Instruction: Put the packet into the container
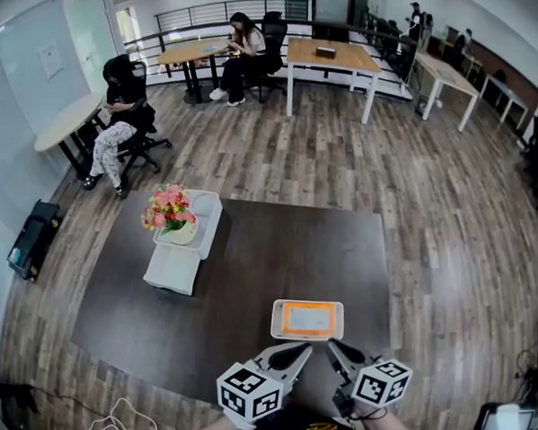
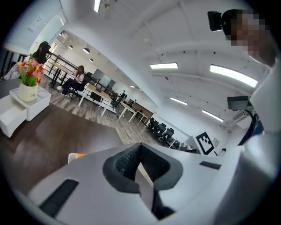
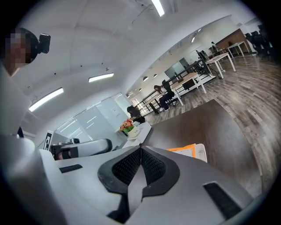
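from where i stand the job looks as good as done. the packet lies flat inside the container, which sits on the dark table near its front edge, just ahead of the person. nothing seems left except perhaps to draw the tools away; i see no lid or second packet to deal with.

the left gripper has its jaws pressed together with nothing between them; its own view shows the two dark pads meeting in a thin line. the right gripper is the same, pads together and empty. both hover just short of the container's near rim, tips angled in toward each other, touching neither it nor the packet as far as i can tell.

the packet is a flat rectangle with a bright orange border and a pale, printed middle; the print is too small to read. it fills most of the shallow white container, whose corners are rounded. in the right gripper view the orange edge peeks over the jaws with the white rim beside it.

off to the left, well apart, a pot of flowers stands on white boxes.
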The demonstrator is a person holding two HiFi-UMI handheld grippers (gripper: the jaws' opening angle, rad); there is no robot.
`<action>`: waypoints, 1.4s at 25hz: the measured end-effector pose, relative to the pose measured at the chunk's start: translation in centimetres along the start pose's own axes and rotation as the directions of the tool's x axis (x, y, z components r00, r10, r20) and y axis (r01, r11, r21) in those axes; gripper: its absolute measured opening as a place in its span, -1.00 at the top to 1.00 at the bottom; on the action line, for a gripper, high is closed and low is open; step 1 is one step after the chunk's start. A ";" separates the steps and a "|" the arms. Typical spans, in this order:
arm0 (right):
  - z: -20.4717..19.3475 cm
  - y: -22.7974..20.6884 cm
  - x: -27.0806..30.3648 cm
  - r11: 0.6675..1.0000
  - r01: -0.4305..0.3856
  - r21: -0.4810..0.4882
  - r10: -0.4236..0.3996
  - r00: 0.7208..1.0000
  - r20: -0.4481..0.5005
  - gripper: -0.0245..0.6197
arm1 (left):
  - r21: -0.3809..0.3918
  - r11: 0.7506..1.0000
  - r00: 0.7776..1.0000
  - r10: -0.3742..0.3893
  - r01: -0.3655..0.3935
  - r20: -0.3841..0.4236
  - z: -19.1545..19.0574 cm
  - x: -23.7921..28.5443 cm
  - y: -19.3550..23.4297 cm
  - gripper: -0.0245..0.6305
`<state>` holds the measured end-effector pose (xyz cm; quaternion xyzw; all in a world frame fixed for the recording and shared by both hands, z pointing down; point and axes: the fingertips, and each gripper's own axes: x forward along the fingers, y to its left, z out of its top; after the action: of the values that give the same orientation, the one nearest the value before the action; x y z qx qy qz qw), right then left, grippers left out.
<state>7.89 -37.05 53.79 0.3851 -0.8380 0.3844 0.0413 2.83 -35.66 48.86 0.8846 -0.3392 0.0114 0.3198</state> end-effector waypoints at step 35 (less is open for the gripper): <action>7.1 9.6 -6.5 0.928 0.073 -0.366 0.067 0.932 0.357 0.89 | 0.196 0.981 0.989 -0.039 0.010 0.143 4.2 -3.4 -6.9 0.93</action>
<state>7.53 -33.93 40.58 0.4358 -0.8881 0.1403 -0.0411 3.61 -32.15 40.81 0.9142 -0.3481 -0.0243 0.2062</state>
